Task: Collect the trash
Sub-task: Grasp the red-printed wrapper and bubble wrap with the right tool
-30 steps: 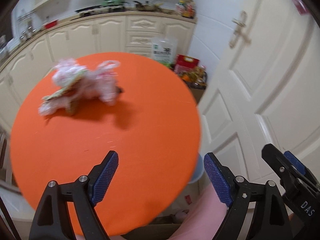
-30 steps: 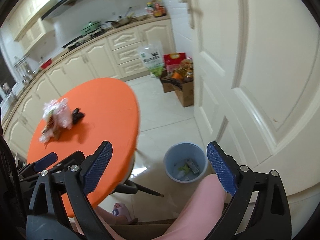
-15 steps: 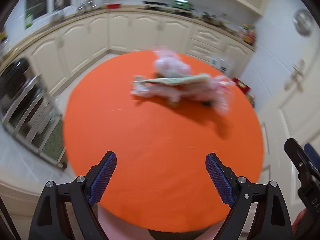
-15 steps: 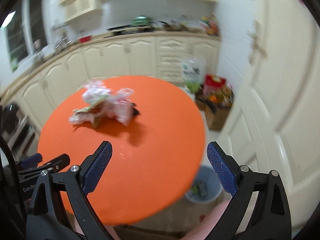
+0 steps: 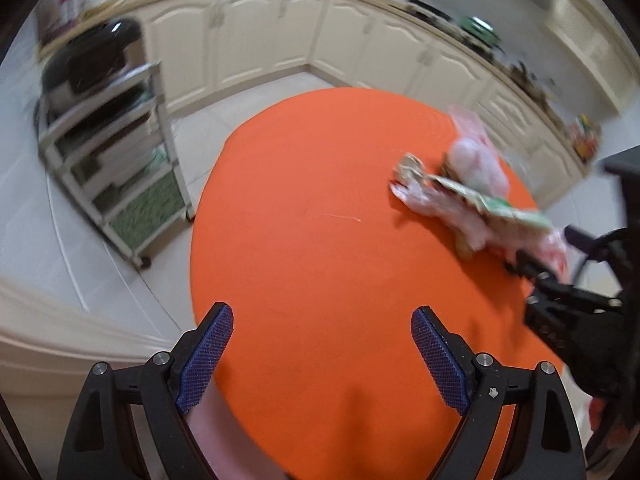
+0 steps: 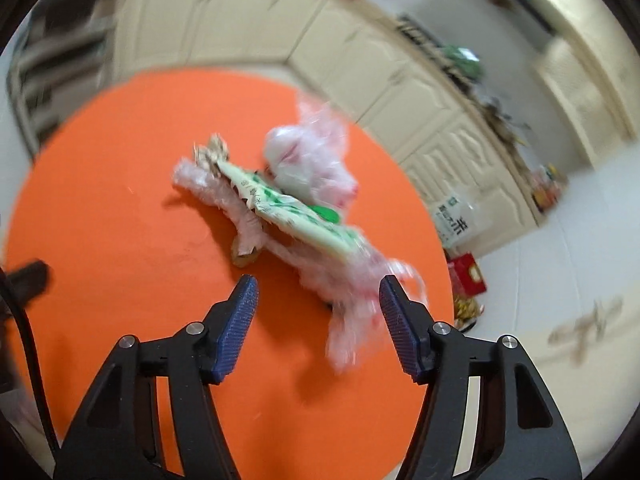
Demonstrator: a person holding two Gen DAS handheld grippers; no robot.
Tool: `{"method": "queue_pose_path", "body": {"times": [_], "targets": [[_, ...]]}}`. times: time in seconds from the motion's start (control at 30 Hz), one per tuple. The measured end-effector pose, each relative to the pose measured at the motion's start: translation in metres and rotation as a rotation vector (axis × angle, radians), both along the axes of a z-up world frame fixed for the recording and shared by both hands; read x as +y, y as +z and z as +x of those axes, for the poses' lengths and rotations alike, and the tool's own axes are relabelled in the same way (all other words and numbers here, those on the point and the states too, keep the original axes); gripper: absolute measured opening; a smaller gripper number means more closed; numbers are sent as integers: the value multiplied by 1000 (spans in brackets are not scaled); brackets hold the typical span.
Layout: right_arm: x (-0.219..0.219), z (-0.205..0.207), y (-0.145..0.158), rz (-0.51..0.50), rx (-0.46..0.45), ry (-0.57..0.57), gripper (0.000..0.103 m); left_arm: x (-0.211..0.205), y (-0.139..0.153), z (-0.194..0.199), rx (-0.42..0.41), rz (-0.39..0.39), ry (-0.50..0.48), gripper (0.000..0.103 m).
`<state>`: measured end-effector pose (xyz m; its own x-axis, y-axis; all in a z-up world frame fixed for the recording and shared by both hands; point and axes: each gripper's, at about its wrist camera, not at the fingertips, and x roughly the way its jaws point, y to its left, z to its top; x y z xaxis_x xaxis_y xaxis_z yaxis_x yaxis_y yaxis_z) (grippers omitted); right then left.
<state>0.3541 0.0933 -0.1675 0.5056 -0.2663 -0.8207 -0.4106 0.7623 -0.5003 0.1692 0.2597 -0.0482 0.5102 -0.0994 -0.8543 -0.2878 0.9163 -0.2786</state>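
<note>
The trash pile [image 6: 288, 204], made of pink-white crumpled plastic bags and a flat green-printed wrapper, lies on the round orange surface [image 6: 120, 220]. The right tongs [image 6: 318, 300] point down at the near end of the pile; their jaws have just been closing and stand half open, a blurred strand of bag between the pads, not gripped. The left tongs [image 5: 322, 334] hang wide open over bare surface, holding nothing, well apart from the pile.
</note>
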Motion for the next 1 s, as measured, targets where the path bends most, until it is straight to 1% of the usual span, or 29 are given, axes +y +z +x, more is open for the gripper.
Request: {"method": "queue_pose_path", "body": {"times": [0.03, 0.07, 0.1, 0.17, 0.2, 0.3, 0.33, 0.4, 0.47, 0.5, 0.57, 0.6, 0.67, 0.73, 0.8, 0.87, 0.93, 1.0], "targets": [[3, 10, -9, -28, 42, 27, 54, 2, -3, 4, 8, -17, 36, 87], [4, 19, -17, -54, 69, 43, 54, 5, -5, 7, 19, -32, 74, 87], [5, 23, -20, -72, 70, 49, 57, 6, -9, 8, 25, -42, 98, 87], [9, 34, -25, -133, 64, 76, 57, 4, -17, 20, 49, -66, 142, 87], [10, 37, -26, -145, 66, 85, 57, 4, -19, 24, 59, -76, 155, 87], [16, 45, -23, -170, 70, 132, 57, -1, -31, 43, 87, -120, 168, 89], [19, 47, -23, -184, 62, 151, 57, -2, -30, 47, 80, -121, 176, 91], [27, 51, -27, -231, 43, 194, 57, -3, -26, 54, 53, -112, 198, 91], [33, 56, -33, -280, 32, 232, 58, -3, -25, 59, 50, -105, 195, 91], [37, 59, -36, -289, 33, 241, 58, -4, -26, 61, 51, -111, 187, 91], [39, 61, -35, -259, 65, 260, 58, -7, -32, 57, 59, -126, 173, 91], [39, 60, -31, -230, 88, 270, 56, -5, -33, 57, 51, -128, 170, 91], [33, 57, -21, -173, 116, 293, 55, -4, -34, 52, 43, -117, 181, 91], [31, 52, -11, -139, 104, 286, 55, 0, -36, 47, 36, -110, 197, 91], [29, 52, -7, -128, 99, 276, 55, 4, -37, 46, 34, -116, 207, 91], [36, 55, -12, -134, 101, 291, 56, 4, -38, 45, 38, -123, 211, 91], [47, 52, -28, -129, 152, 310, 55, 7, -41, 43, 45, -135, 197, 91], [56, 49, -37, -132, 170, 340, 55, 9, -40, 41, 42, -133, 189, 91]]}}
